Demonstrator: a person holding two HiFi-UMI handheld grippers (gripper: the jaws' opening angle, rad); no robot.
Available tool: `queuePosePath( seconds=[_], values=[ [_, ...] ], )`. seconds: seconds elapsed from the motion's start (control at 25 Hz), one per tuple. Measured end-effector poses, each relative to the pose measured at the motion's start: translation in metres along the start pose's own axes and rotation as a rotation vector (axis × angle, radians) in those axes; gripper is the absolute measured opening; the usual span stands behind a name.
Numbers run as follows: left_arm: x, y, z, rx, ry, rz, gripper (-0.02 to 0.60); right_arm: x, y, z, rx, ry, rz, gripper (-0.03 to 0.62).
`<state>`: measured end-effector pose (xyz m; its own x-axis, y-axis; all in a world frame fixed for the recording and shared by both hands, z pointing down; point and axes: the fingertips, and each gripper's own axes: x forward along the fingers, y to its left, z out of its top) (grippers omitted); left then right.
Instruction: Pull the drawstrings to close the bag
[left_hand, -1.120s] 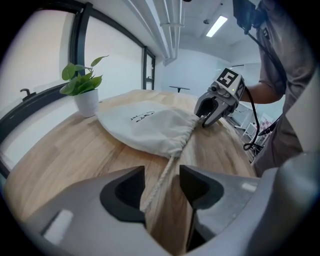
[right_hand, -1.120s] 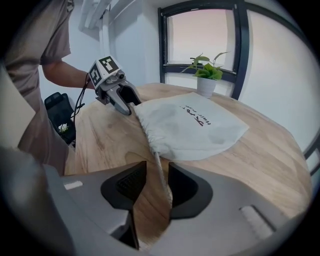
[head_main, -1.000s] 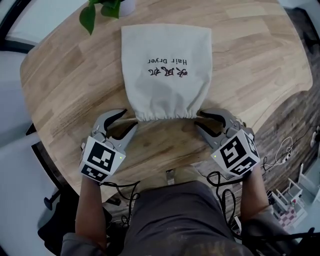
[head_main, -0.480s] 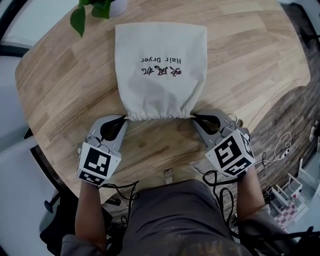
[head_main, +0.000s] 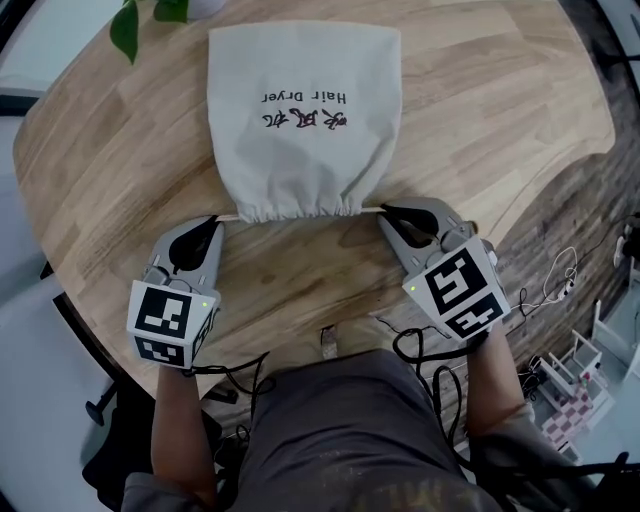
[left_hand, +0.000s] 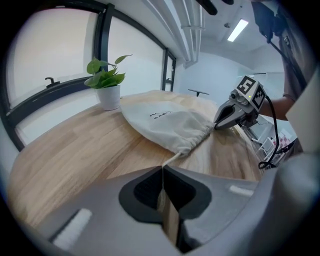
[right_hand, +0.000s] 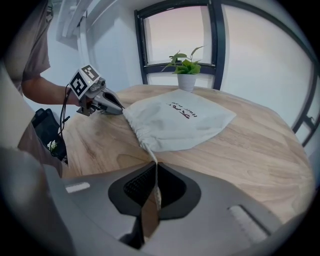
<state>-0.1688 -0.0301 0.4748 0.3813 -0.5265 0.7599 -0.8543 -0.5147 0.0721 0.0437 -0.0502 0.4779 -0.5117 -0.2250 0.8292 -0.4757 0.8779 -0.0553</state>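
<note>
A cream cloth bag (head_main: 300, 115) printed "Hair Dryer" lies flat on the round wooden table (head_main: 500, 110), its gathered mouth (head_main: 300, 208) toward me. A thin drawstring runs out of each end of the mouth. My left gripper (head_main: 213, 222) is shut on the left drawstring (left_hand: 172, 159), just left of the mouth. My right gripper (head_main: 385, 212) is shut on the right drawstring (right_hand: 150, 152), just right of it. Both cords look taut. Each gripper view shows the other gripper across the bag: right gripper (left_hand: 217, 125), left gripper (right_hand: 120, 111).
A potted green plant (left_hand: 107, 85) stands at the table's far edge, left of the bag. The table's near edge (head_main: 330, 335) curves just in front of my body. Cables (head_main: 560, 295) and small items lie on the floor to the right.
Both grippers have moved outward, away from each other, and their jaws have closed on the drawstrings. The bag's mouth has gathered tighter and narrower.
</note>
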Motion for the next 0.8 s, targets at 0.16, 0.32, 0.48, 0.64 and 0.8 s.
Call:
queuePosePath(
  seconds=[0.16,0.32,0.48,0.64,0.8],
  values=[
    [-0.004,0.009,-0.004,-0.020,0.007,0.036,0.008,-0.006,-0.006,-0.007,0.007,0.008,-0.013,0.035],
    [-0.002,0.020,-0.007,-0.056,0.019,0.061,0.007,-0.019,-0.032,-0.034,0.038,0.035,-0.036,0.035],
    [-0.001,0.026,-0.007,-0.060,0.025,0.082,0.008,-0.022,-0.038,-0.039,0.031,0.036,-0.029,0.035],
    [-0.003,0.029,-0.009,-0.055,0.032,0.102,0.008,-0.025,-0.043,-0.044,0.048,0.026,-0.031,0.035],
    [-0.005,0.033,-0.009,-0.073,0.025,0.109,0.008,-0.025,-0.044,-0.044,0.048,0.020,-0.035,0.035]
  ],
)
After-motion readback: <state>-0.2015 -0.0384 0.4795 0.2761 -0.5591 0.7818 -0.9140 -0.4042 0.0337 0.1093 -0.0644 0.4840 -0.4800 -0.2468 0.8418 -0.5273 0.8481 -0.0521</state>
